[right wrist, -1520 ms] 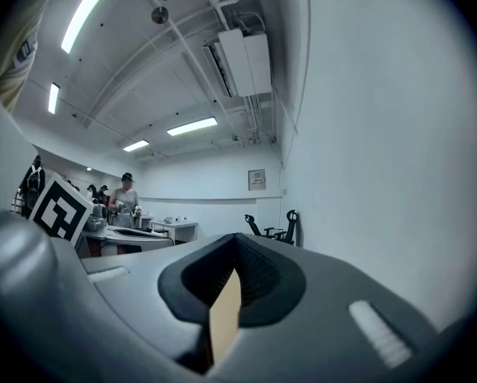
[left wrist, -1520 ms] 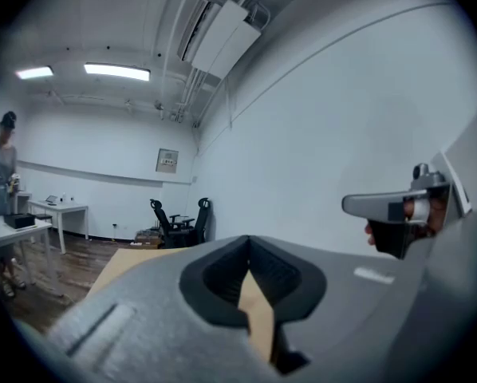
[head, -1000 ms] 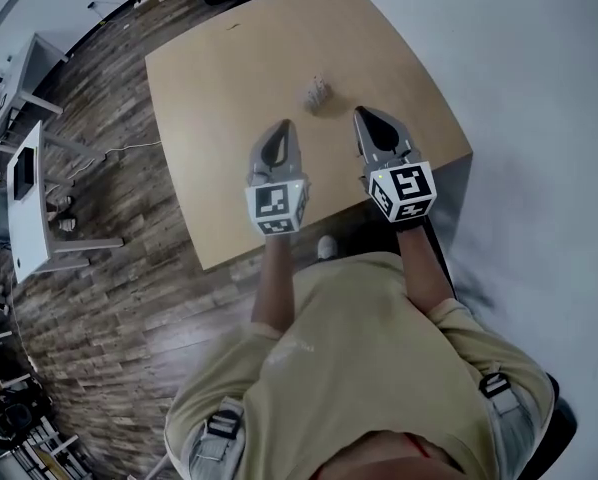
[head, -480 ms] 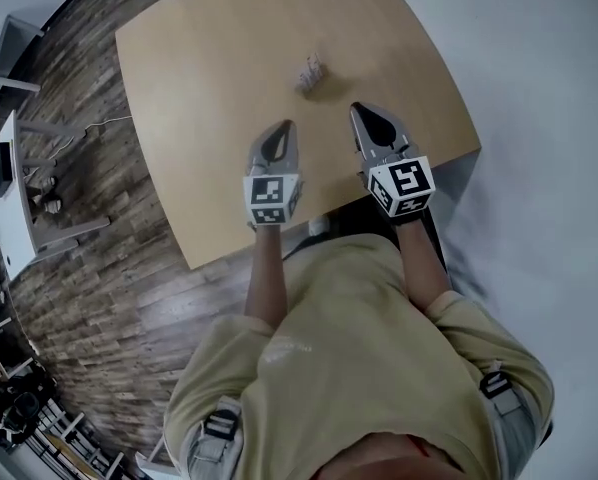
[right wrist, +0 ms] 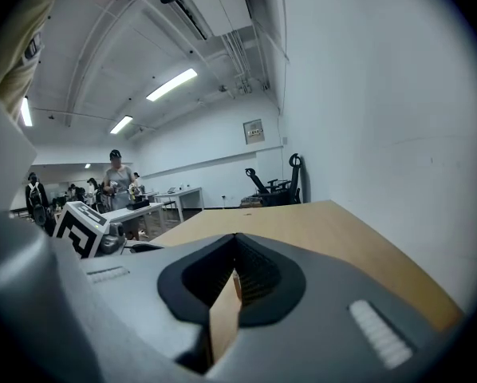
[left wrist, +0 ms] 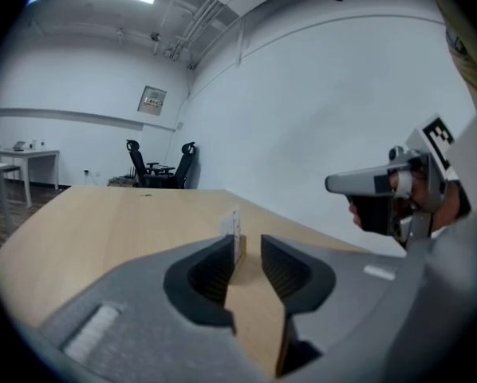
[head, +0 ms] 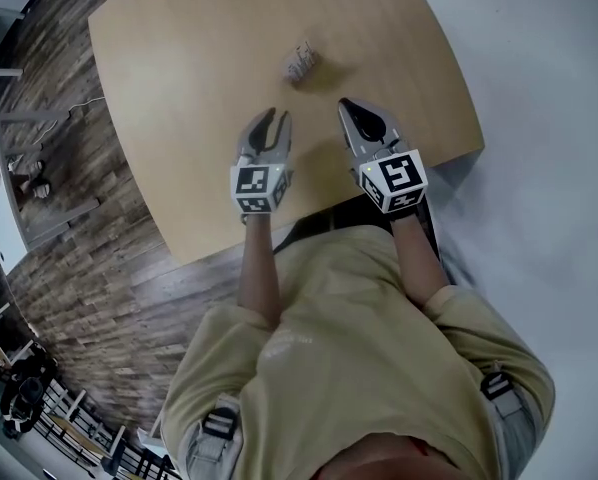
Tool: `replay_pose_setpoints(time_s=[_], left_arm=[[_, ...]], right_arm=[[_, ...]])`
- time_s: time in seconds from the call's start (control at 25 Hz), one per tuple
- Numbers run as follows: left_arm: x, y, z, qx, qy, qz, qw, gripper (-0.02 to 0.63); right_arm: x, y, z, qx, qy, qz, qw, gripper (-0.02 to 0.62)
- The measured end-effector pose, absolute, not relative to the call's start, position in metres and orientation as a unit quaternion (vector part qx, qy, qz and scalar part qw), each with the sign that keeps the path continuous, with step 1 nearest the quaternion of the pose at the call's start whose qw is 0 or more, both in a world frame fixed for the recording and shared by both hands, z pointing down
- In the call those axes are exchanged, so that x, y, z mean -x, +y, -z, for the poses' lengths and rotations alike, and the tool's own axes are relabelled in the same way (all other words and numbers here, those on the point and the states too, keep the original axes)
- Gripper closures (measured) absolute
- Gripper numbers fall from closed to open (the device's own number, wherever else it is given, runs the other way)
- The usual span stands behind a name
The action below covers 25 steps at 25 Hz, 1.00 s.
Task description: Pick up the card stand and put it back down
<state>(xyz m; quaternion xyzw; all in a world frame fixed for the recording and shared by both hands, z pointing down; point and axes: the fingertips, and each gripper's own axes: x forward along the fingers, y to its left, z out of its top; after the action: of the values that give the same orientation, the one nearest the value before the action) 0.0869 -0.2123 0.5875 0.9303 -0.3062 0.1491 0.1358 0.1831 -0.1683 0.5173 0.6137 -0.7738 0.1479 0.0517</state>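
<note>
**Left jaws opening near the card stand**

The card stand (head: 299, 63) is standing upright on the tabletop (head: 179, 88). Near it, the left gripper (head: 270, 118) is parting its empty jaws. The right gripper (head: 346, 106) is hovering with jaws pressed together, empty.

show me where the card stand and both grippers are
card stand (head: 299, 63), head view, middle of the stand.
left gripper (head: 277, 116), head view, midway between its tips; jaws opening, nothing between them.
right gripper (head: 346, 105), head view, at its closed tips.
</note>
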Motion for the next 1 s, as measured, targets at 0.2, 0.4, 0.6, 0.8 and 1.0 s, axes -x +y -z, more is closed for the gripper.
replay_pose_setpoints(time_s=[0.2, 0.4, 0.6, 0.8, 1.0], left_arm=[[-0.104, -0.233, -0.608, -0.932, -0.296, -0.159, 0.134, 0.427], [-0.109, -0.266, -0.644, -0.934, -0.278, -0.183, 0.129, 0.359], [-0.120, -0.295, -0.680, -0.936, -0.253, -0.203, 0.135, 0.247], [-0.142, -0.319, -0.695, -0.942, -0.235, -0.206, 0.120, 0.265], [-0.167, -0.320, -0.701, -0.943, -0.224, -0.218, 0.109, 0.300]], right_arm=[[-0.191, -0.178, -0.545, -0.602, -0.776, -0.179, 0.053, 0.592], [-0.189, -0.205, -0.577, -0.595, -0.777, -0.199, 0.056, 0.592], [-0.188, -0.227, -0.603, -0.587, -0.777, -0.222, 0.050, 0.592], [-0.194, -0.244, -0.616, -0.581, -0.778, -0.236, 0.047, 0.592], [-0.222, -0.242, -0.623, -0.592, -0.766, -0.247, 0.045, 0.592]])
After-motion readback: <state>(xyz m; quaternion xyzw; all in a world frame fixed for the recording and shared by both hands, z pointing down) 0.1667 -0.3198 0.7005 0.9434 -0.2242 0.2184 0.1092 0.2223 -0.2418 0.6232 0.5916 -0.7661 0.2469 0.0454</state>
